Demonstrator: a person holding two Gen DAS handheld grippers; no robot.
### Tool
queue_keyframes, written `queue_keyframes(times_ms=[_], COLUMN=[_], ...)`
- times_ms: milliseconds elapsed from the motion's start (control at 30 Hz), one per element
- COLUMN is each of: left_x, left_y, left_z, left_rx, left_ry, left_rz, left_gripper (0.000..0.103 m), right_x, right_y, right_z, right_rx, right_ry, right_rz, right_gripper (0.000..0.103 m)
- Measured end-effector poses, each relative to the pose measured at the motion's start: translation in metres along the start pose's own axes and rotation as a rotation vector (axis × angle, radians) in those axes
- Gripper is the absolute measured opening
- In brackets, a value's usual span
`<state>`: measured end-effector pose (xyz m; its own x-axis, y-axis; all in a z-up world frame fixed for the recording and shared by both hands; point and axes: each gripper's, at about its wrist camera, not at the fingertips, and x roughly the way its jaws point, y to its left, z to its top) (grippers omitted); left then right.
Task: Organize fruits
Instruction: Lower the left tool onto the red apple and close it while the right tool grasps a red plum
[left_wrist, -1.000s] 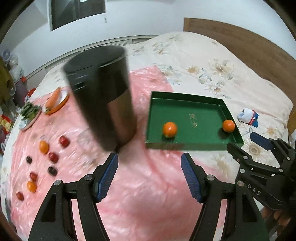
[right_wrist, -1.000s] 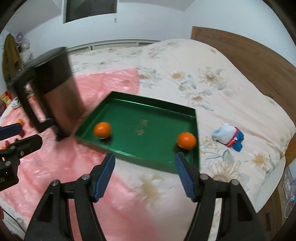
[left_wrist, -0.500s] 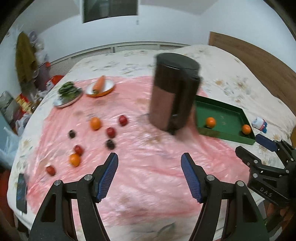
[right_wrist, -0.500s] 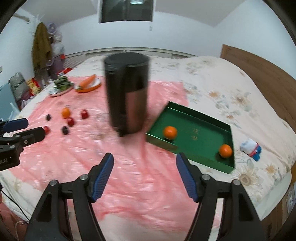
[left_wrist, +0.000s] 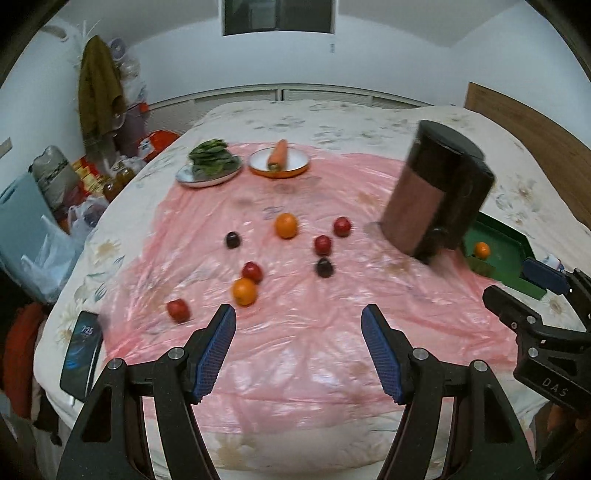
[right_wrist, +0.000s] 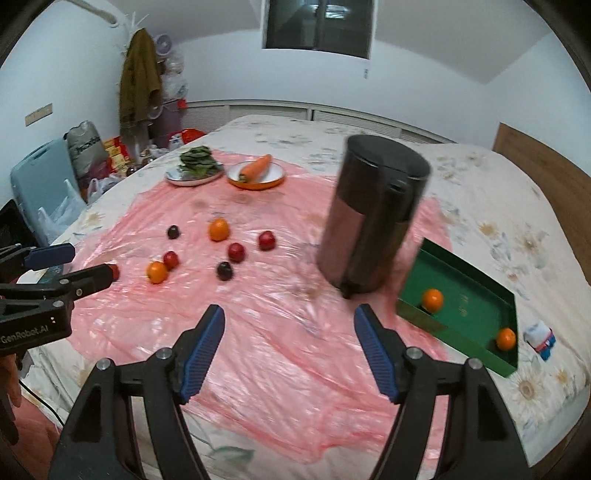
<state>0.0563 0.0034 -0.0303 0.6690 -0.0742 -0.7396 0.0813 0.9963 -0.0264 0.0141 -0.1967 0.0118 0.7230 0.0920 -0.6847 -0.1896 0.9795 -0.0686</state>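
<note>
Several loose fruits lie on a pink plastic sheet (left_wrist: 295, 332) on the bed: two oranges (left_wrist: 244, 291) (left_wrist: 286, 225), red fruits (left_wrist: 178, 310) and dark plums (left_wrist: 324, 267). A green tray (right_wrist: 469, 291) at the right holds two oranges (right_wrist: 432, 299) (right_wrist: 506, 338). My left gripper (left_wrist: 298, 350) is open and empty above the sheet's near edge, just short of the fruits. My right gripper (right_wrist: 289, 347) is open and empty, near the tray's left side.
A tall black cylindrical bin (right_wrist: 373, 214) stands between the loose fruits and the tray. At the back are a plate of greens (left_wrist: 210, 166) and a plate with a carrot (left_wrist: 279, 160). A phone (left_wrist: 79, 354) lies at the bed's left edge. A small toy (right_wrist: 540, 338) lies right of the tray.
Both grippers have pulled back and swung left, away from the tray. The loose fruits on the pink sheet have come into view. Both stay open and empty.
</note>
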Motion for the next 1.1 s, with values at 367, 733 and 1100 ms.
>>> queue_keyframes(times_ms=[367,733,1100], left_x=[0.041,0.086,0.134], left_y=[0.053,0.105,0.157], left_z=[-0.01,-0.014,-0.026], left_rx=[-0.077,-0.173,-0.247], left_ry=[0.052,0.102,0.168], left_rz=[0.062,0.141,0.207], left_gripper=[0.065,0.065,0.065], right_x=[0.05,0.131,0.216], right_y=[0.039,0.045,0.037], right_z=[0.024,0.051,0.071], right_rx=[-0.041,-0.007,0.035], right_ry=[0.024,0.048,0.077], right_rz=[0.049,0.058,0.046], right_gripper=[0.103,0.103,0.103])
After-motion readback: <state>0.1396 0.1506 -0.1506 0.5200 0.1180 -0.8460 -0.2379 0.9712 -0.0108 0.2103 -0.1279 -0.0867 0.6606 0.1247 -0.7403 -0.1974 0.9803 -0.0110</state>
